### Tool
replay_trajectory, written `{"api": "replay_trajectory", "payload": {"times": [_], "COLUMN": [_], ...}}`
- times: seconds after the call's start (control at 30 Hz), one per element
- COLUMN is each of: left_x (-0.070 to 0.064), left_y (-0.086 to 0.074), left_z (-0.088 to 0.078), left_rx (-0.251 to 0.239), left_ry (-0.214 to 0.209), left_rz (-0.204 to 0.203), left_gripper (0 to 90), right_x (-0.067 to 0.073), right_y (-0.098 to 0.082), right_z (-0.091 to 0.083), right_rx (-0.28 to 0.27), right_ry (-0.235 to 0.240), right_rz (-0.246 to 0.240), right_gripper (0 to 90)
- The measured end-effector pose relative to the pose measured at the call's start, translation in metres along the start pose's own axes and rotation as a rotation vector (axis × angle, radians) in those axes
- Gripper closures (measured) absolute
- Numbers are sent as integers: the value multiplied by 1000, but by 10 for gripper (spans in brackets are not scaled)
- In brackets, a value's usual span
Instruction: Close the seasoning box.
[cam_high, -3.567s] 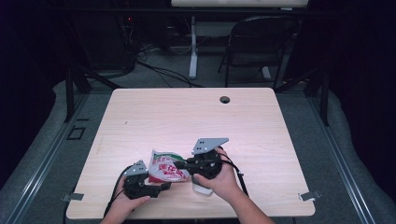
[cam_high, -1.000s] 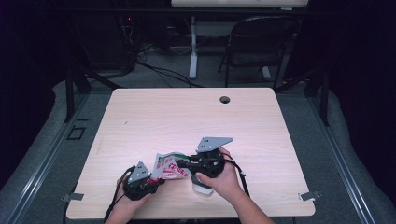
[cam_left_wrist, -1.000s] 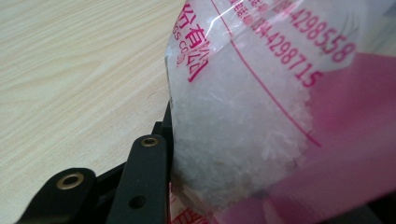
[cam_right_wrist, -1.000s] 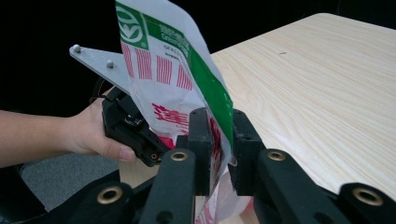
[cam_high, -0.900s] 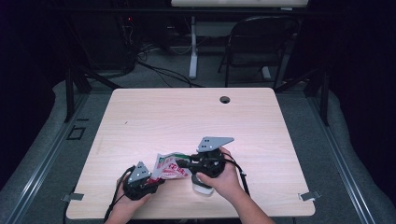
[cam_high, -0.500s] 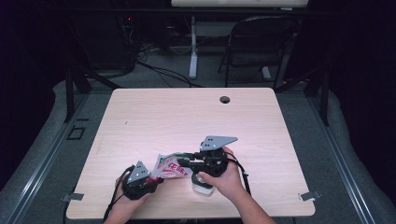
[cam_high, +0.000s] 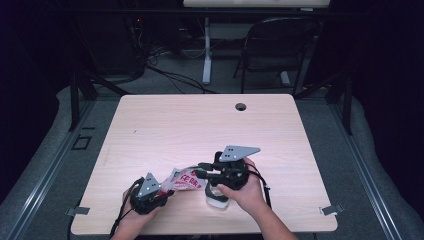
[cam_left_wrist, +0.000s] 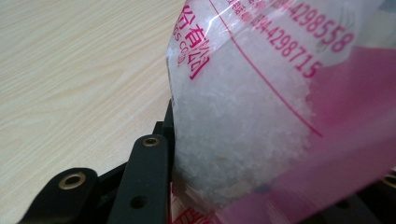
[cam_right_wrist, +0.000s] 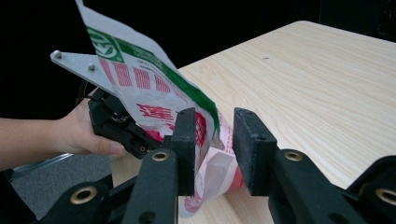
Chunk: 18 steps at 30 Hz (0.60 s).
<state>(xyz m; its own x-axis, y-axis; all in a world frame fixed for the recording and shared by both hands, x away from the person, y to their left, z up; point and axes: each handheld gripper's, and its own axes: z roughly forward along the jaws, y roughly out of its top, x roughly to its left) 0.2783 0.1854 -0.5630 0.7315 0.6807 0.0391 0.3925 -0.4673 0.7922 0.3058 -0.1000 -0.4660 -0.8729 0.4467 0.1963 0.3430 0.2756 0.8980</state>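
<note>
- the worktop (cam_high: 165, 125) is pale wood grain with a round cable hole (cam_high: 241, 106) near its far edge; the room around it is dark, with grey floor, cables and a folding chair (cam_high: 272, 47) behind.
- you hold a plastic bag (cam_high: 186, 179) above the near part of the worktop, between your two hands. it is clear with red and pink print and a green stripe; in the left gripper view it holds white grains (cam_left_wrist: 243, 121).
- your left hand-held gripper (cam_high: 150, 192) is at the near left; the bag presses on its left jaw, but i cannot tell if the jaws are together on it.
- your right hand-held gripper (cam_right_wrist: 215, 151) has its jaws apart, and the bag's edge passes between them, beside the left pad.
- a white object (cam_high: 218, 196) lies under your right hand (cam_high: 245, 192); it is too hidden to name.
</note>
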Motion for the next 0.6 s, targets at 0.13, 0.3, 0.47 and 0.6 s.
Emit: {"api": "replay_trajectory", "payload": {"times": [0.13,0.3,0.47,0.6], "left_x": [-1,-1,-1,-2], "left_y": [0,0,-1,-1], "left_z": [0,0,0,0], "left_rx": [1,3,0,4], "left_ry": [5,17,37,51], "left_rz": [3,-1,7,5], "left_gripper": [679,680,680,680], "right_x": [0,-1,-1,-1], "right_y": [-2,-3,-3,-5], "right_z": [-2,-4,-5,-5], "right_rx": [-2,2,0,6], "right_ry": [-1,-1,3,5], "right_rz": [1,0,3,1], "right_gripper": [733,753,789,816]}}
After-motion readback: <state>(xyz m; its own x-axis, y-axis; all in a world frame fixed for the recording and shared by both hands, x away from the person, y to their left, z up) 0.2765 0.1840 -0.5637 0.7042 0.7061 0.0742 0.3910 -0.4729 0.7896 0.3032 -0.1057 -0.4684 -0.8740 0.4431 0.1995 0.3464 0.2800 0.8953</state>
